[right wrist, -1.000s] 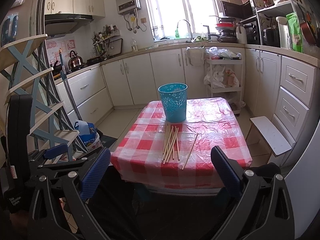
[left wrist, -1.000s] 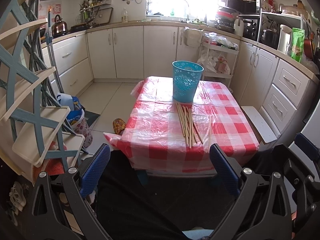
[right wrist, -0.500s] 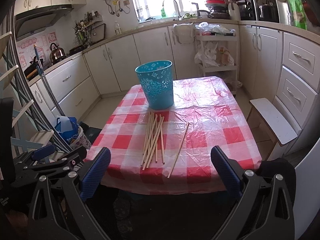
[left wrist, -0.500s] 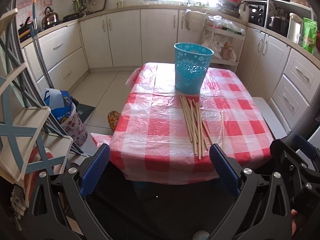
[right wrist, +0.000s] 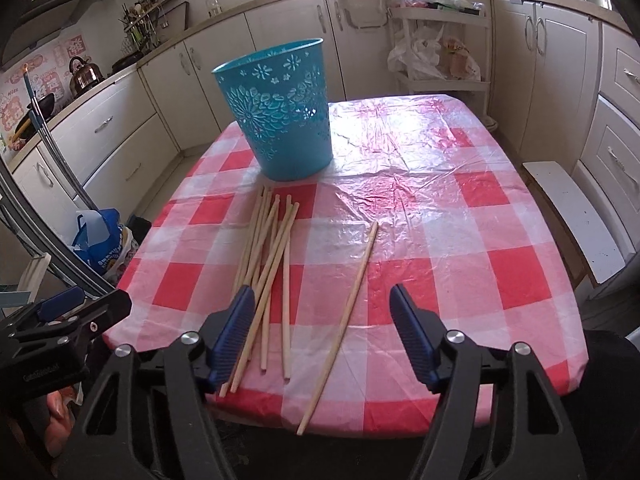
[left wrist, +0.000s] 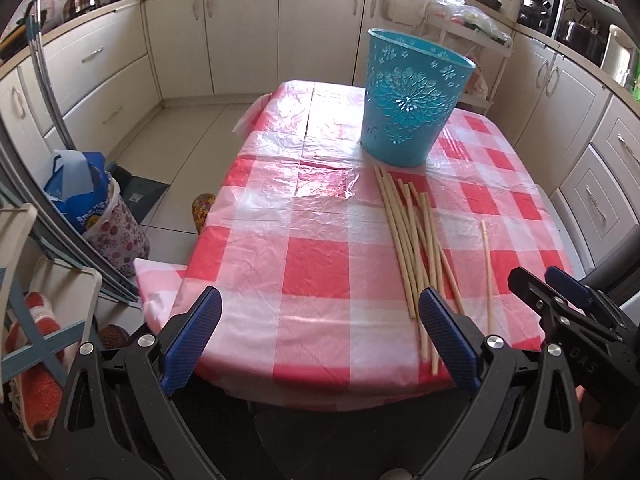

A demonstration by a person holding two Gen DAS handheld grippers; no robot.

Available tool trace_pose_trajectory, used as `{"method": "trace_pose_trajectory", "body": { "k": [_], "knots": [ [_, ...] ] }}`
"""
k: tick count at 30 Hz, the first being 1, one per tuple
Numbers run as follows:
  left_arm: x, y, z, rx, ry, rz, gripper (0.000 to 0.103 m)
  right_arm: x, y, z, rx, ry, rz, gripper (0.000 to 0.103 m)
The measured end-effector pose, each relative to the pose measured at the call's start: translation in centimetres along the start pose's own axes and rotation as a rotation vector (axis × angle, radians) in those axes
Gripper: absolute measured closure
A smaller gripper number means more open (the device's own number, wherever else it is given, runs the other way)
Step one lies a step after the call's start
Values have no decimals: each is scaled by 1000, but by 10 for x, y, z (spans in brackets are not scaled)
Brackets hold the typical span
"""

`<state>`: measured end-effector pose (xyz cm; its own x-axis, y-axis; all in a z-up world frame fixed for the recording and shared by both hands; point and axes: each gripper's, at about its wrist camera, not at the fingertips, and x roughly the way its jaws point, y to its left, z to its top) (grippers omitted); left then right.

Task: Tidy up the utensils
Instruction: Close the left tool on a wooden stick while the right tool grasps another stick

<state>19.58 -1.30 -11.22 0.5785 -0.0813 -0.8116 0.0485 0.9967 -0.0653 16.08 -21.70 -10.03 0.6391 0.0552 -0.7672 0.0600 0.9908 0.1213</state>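
I have both grippers out over the near edge of the table (right wrist: 500, 216), and the chopsticks are what I am after. The loose bundle of chopsticks (right wrist: 266, 256) lies just ahead of my right gripper (right wrist: 322, 332), fanned out with its near ends beside that gripper's left finger, while the single chopstick (right wrist: 348, 300) lies apart from the bundle and runs almost straight into the gap between the right fingers. The blue basket (right wrist: 280, 116) stands upright beyond the far ends of the bundle, well ahead of both grippers. My right gripper's jaws have just been closing in and now stand at a middling width, with nothing pressed between them; the single chopstick only lines up with the gap in this view. My left gripper (left wrist: 316, 340) is spread wide and holds nothing, its right finger near the bundle's near ends. I judge these sticks to be light, stiff and thin, probably bamboo or wood, so they need little force but will roll and skid on the glossy plastic tablecloth (left wrist: 312, 216). I would take the lone one first, pinching it across its width near the middle so it does not tip. The crossed ones in the bundle may drag their neighbours along when one is lifted.
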Motion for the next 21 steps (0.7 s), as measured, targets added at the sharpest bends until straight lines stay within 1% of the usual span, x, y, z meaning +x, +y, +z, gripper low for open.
{"method": "trace_pose_trajectory", "body": {
  "k": [2, 3, 5, 6, 8, 11, 14, 15, 17, 18, 19, 20, 21],
  "knots": [
    [19, 0, 9, -6, 16, 2, 9, 19, -1, 7, 10, 24, 5, 46],
    [27, 0, 12, -9, 24, -6, 11, 27, -2, 10, 12, 35, 5, 47],
    [43, -2, 20, -19, 43, -22, 14, 42, -4, 18, 11, 61, 20, 56],
    [50, -3, 24, -18, 47, -29, 15, 48, -6, 21, 9, 78, 24, 58],
    [57, -10, 31, -4, 45, -43, 16, 49, -15, 25, 29, 72, -5, 58],
    [66, -28, 37, 46, 38, -84, 16, 51, -36, 24, 55, 92, -50, 59],
    [76, -54, 42, 121, 38, -110, 21, 58, -42, 23, 42, 105, -72, 59],
    [80, -62, 42, 140, 32, -121, 22, 60, -41, 23, 31, 98, -74, 59],
    [90, -74, 45, 168, 42, -113, 28, 65, -33, 24, 1, 95, -76, 60],
    [96, -79, 46, 178, 53, -117, 36, 67, -30, 25, -19, 92, -77, 62],
    [100, -83, 45, 189, 57, -127, 42, 68, -27, 25, -44, 91, -81, 71],
    [105, -86, 46, 202, 62, -123, 45, 70, -23, 26, -64, 91, -77, 82],
    [112, -88, 46, 214, 70, -125, 57, 73, -21, 27, -77, 90, -69, 85]
  ]
}}
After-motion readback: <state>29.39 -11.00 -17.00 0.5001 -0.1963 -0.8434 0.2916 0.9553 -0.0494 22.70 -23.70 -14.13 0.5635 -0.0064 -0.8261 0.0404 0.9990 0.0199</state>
